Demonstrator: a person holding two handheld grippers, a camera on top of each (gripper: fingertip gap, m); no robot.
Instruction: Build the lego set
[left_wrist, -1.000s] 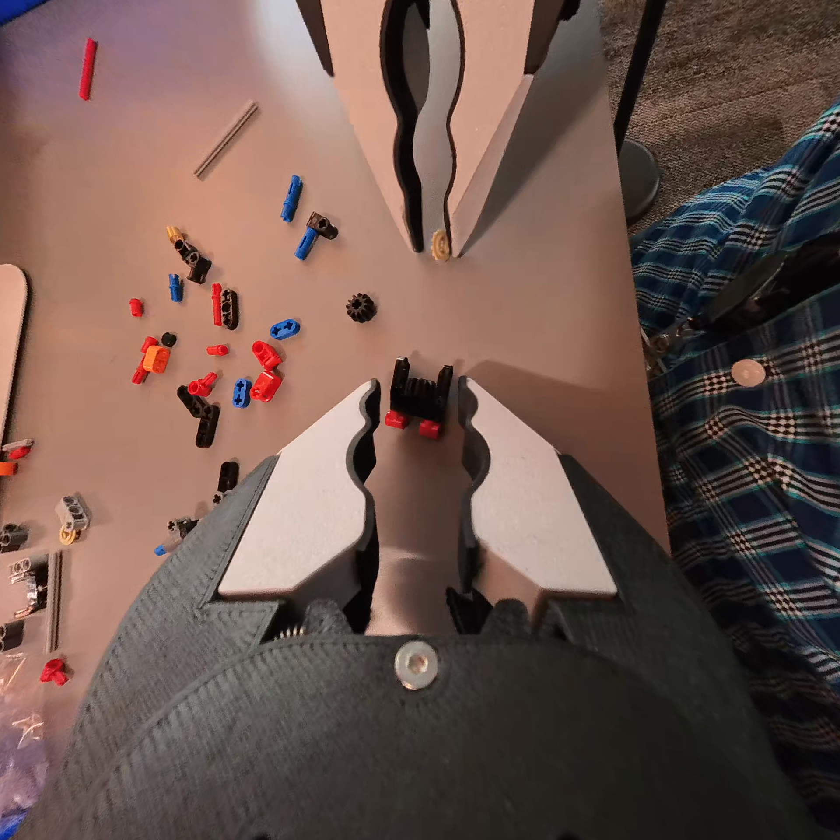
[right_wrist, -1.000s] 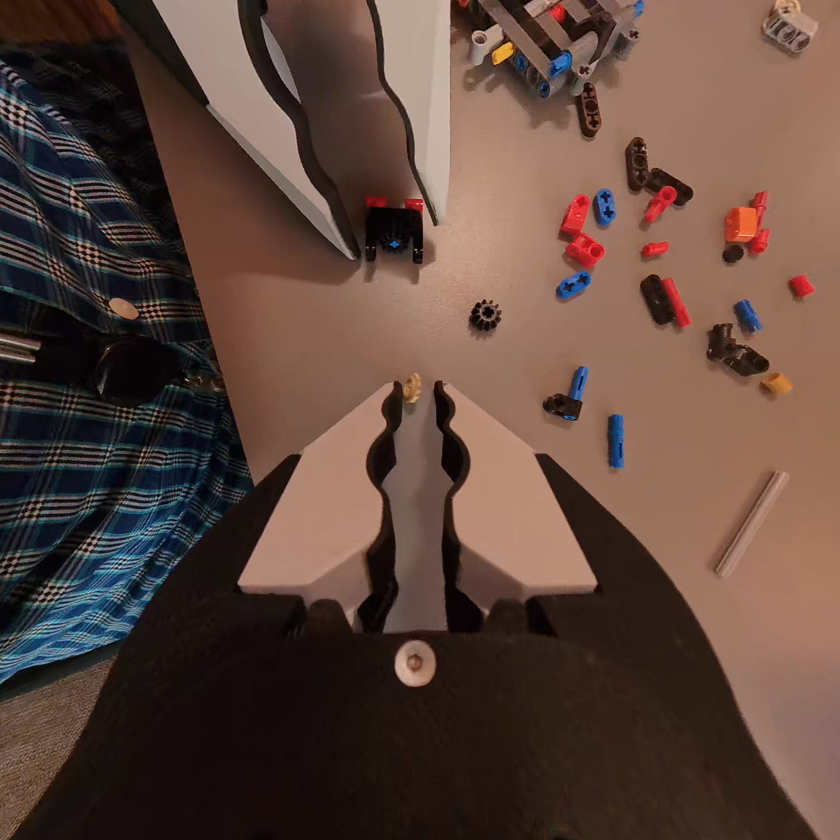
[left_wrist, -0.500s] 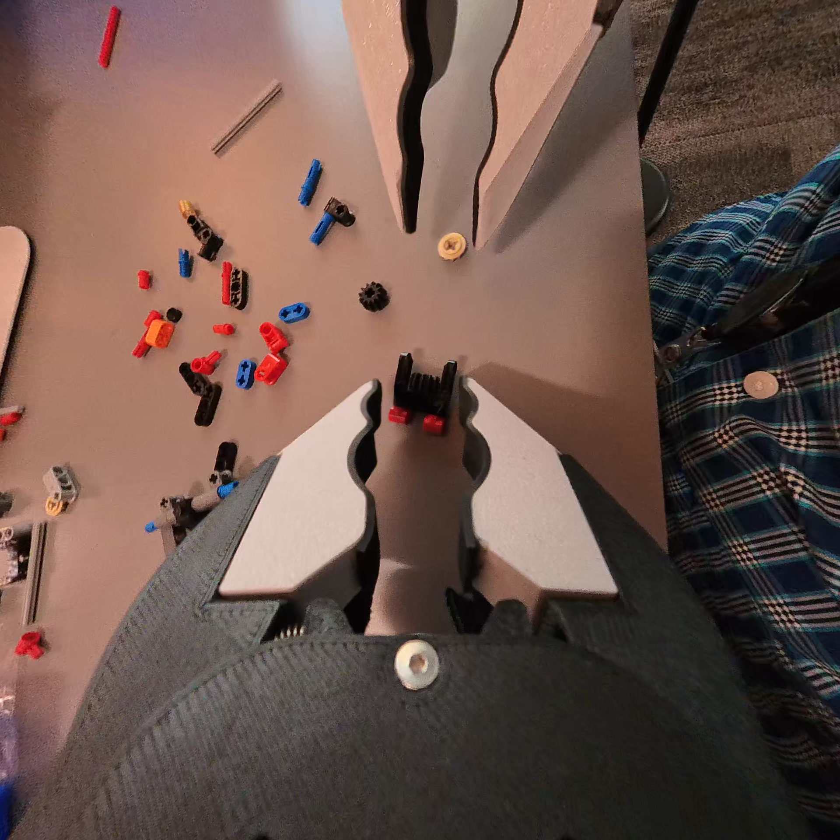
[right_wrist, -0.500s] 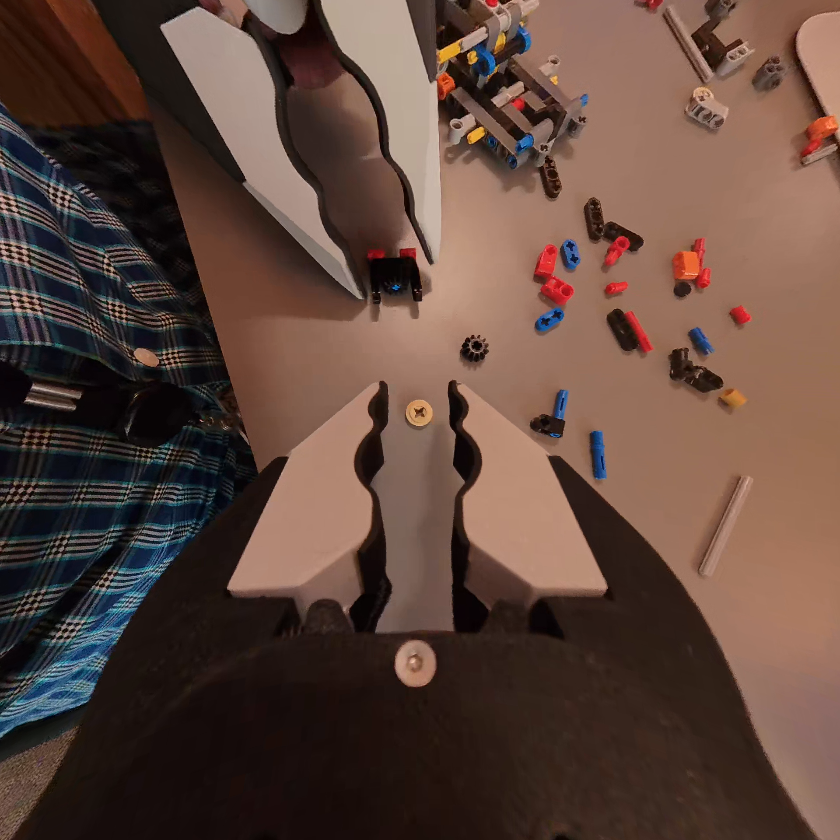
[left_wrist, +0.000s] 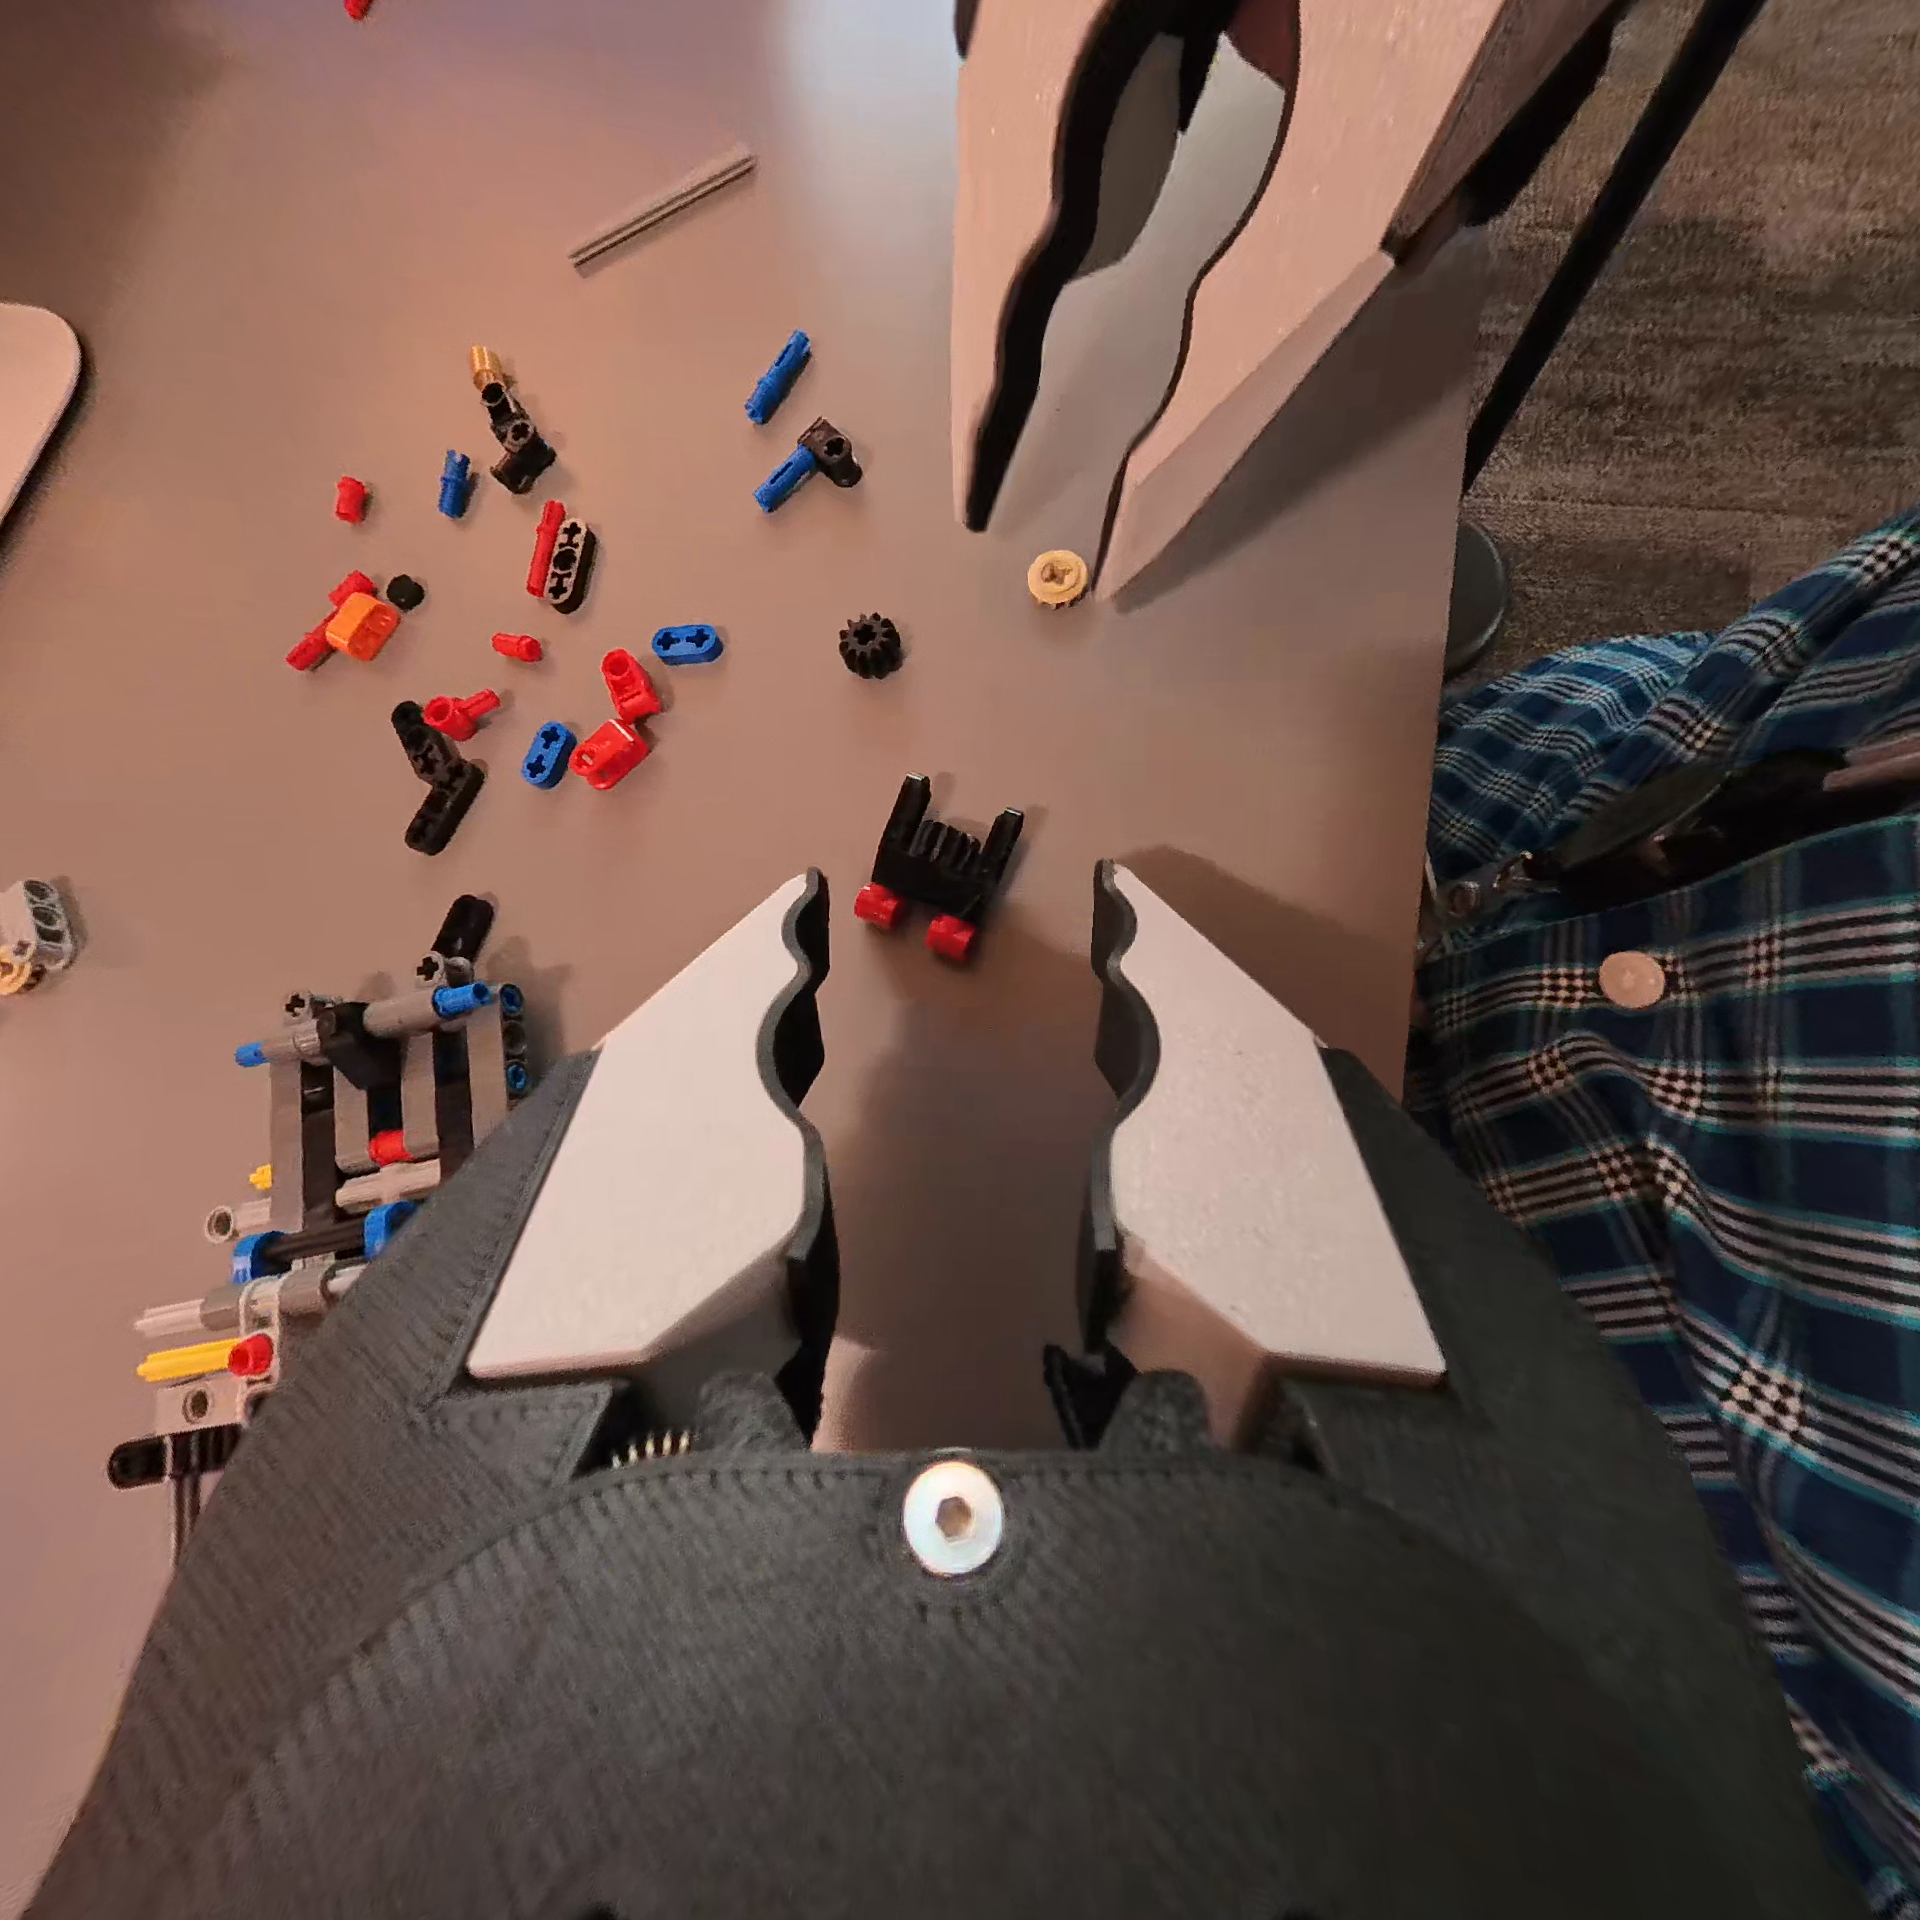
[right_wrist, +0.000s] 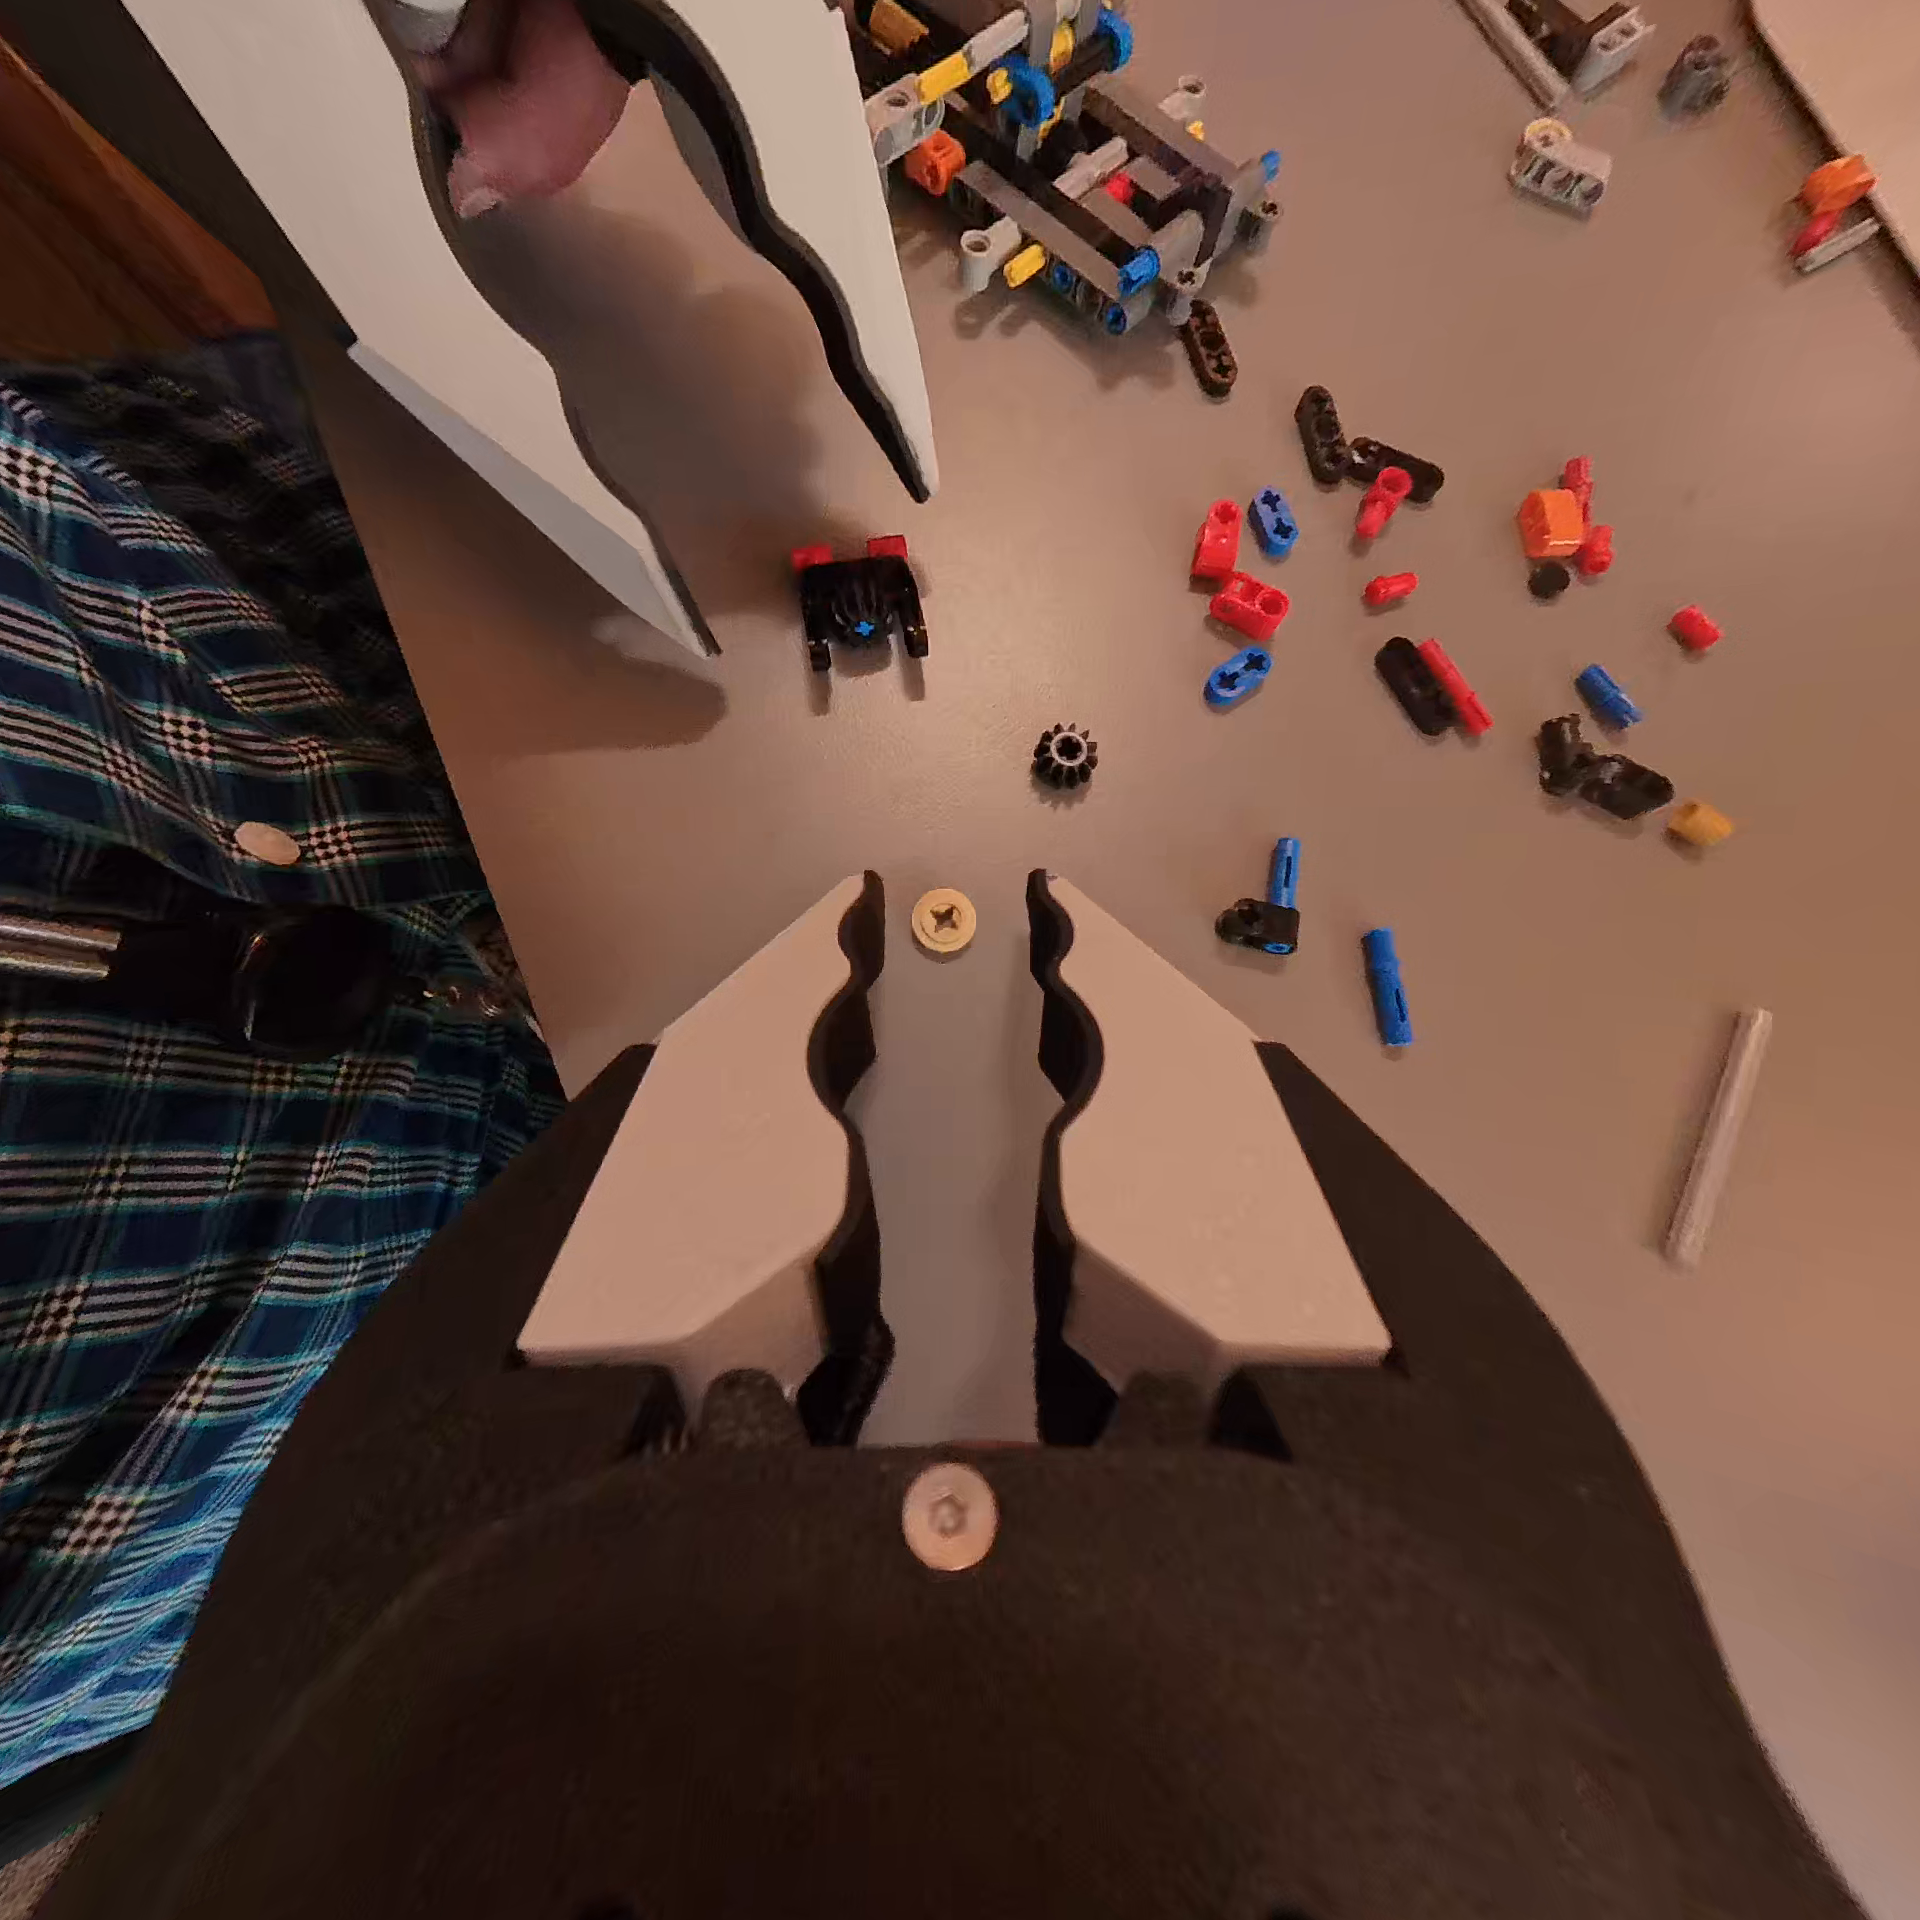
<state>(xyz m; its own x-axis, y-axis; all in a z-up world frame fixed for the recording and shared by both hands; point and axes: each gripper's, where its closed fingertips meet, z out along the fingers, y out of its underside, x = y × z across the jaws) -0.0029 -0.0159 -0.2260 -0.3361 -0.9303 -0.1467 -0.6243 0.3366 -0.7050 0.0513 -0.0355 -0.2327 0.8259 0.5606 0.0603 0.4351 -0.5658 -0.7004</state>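
Observation:
A small black sub-assembly with two red pins (left_wrist: 940, 868) lies on the table just ahead of my left gripper (left_wrist: 961, 881), which is open and empty. It also shows in the right wrist view (right_wrist: 860, 608), in front of the left gripper (right_wrist: 814, 569). A tan round gear (right_wrist: 943, 920) lies flat between the tips of my right gripper (right_wrist: 953, 883), which is open and not touching it. In the left wrist view the tan gear (left_wrist: 1058, 575) sits at the right gripper's (left_wrist: 1039, 551) tips. A black gear (right_wrist: 1065, 756) lies between the two pieces.
The partly built model (left_wrist: 364, 1122) stands left of my left gripper, and it shows in the right wrist view (right_wrist: 1081, 197). Loose red, blue and black pieces (right_wrist: 1247, 603) and a grey axle (right_wrist: 1720, 1132) are scattered. A person in a plaid shirt (left_wrist: 1683, 1091) stands at the table edge. There is about 7 cm between the tips of the two grippers.
My right gripper opened and let the tan gear drop flat on the table. My left gripper opened wider and drew back from the black sub-assembly, which now sits slightly turned.

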